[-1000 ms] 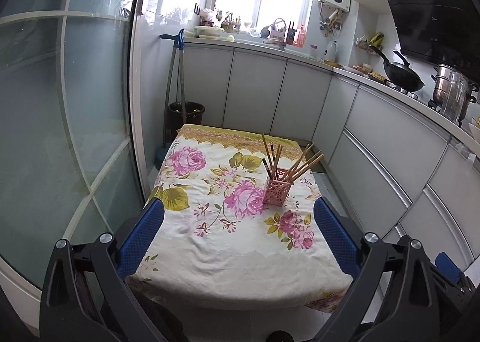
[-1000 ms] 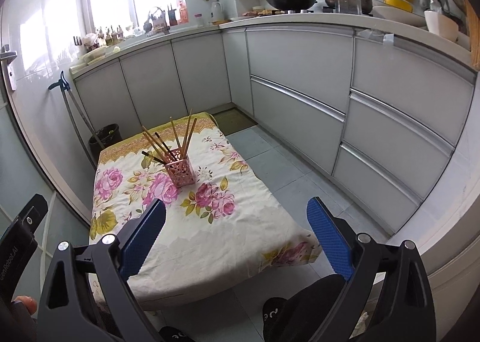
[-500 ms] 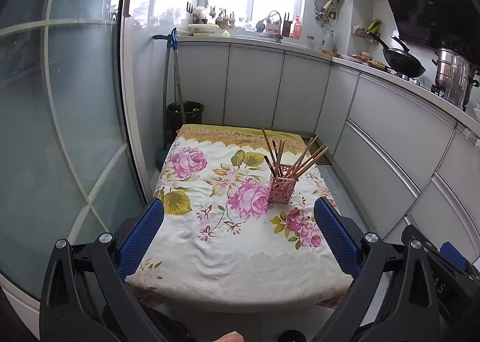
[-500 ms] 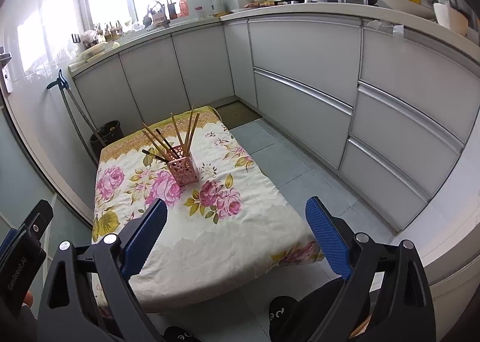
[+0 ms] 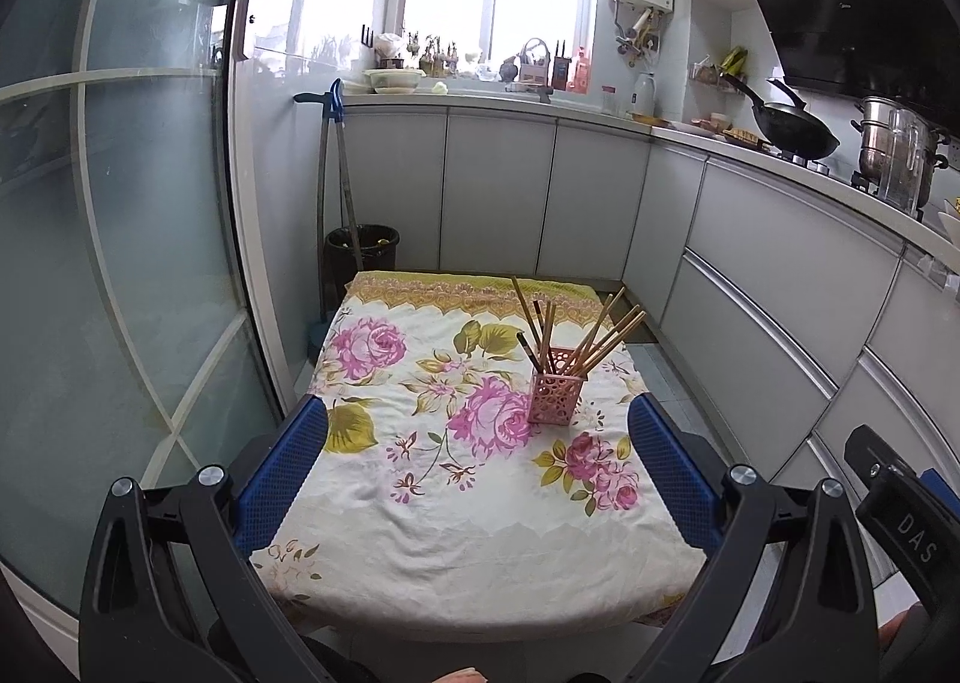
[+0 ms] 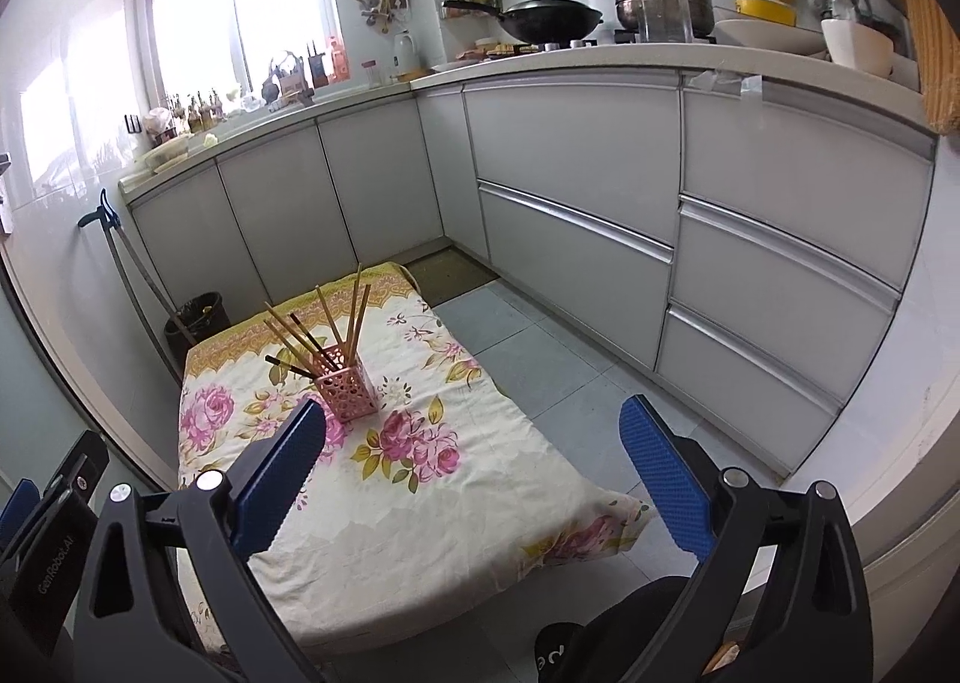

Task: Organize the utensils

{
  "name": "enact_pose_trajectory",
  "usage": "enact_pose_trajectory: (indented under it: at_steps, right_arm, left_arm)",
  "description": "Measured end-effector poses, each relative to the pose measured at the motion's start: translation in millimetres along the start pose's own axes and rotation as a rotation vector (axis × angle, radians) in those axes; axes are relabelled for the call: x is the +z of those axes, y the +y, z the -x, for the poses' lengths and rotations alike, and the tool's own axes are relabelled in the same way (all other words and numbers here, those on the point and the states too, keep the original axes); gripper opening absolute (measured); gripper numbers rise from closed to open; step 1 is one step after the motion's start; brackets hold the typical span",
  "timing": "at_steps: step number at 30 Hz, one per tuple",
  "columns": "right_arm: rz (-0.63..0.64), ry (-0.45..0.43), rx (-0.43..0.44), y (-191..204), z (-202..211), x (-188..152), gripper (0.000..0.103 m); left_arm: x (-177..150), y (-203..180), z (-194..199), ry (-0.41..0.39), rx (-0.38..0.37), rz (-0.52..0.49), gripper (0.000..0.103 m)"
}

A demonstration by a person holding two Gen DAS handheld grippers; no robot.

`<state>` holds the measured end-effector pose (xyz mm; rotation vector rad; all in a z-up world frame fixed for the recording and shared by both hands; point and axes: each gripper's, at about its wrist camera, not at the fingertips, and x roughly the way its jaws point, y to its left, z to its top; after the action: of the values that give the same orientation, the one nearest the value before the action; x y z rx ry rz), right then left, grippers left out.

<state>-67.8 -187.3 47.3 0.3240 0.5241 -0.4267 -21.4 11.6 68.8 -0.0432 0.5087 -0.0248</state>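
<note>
A pink perforated utensil holder [image 5: 557, 394] stands on a low table with a floral cloth [image 5: 420, 479], right of the middle. Several wooden chopsticks [image 5: 591, 335] stand fanned out in it. The holder also shows in the right wrist view [image 6: 347, 388] with the chopsticks [image 6: 324, 332]. My left gripper [image 5: 477, 461] is open and empty, held back over the table's near edge. My right gripper [image 6: 471, 470] is open and empty, above the table's near right part, well short of the holder.
White kitchen cabinets [image 6: 576, 239] run along the back and right. A glass door [image 5: 120, 263] is on the left. A black bin [image 5: 362, 246] and a mop stand behind the table. A grey tiled floor [image 6: 540, 359] lies to the table's right.
Both grippers have lowered and tilted up a little, so the table sits lower in view. Both stay open and empty. The holder and chopsticks have not moved.
</note>
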Motion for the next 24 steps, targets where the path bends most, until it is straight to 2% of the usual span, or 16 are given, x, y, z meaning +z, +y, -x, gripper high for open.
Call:
enact_pose_trajectory:
  at_steps: [11,15,24]
  right_arm:
    - [0.037,-0.105,-0.042,8.9,19.5,-0.3,0.096]
    - [0.042,-0.095,-0.029,10.2,18.2,-0.6,0.096]
    - [0.05,-0.088,-0.023,13.5,17.8,-2.5,0.096]
  left_arm:
    - [1.8,2.2,2.0,-0.008,0.013,0.018,0.096]
    - [4.3,1.9,-0.7,-0.002,0.058,0.005,0.096]
    - [4.3,2.3,-0.9,0.003,0.053,0.004,0.096]
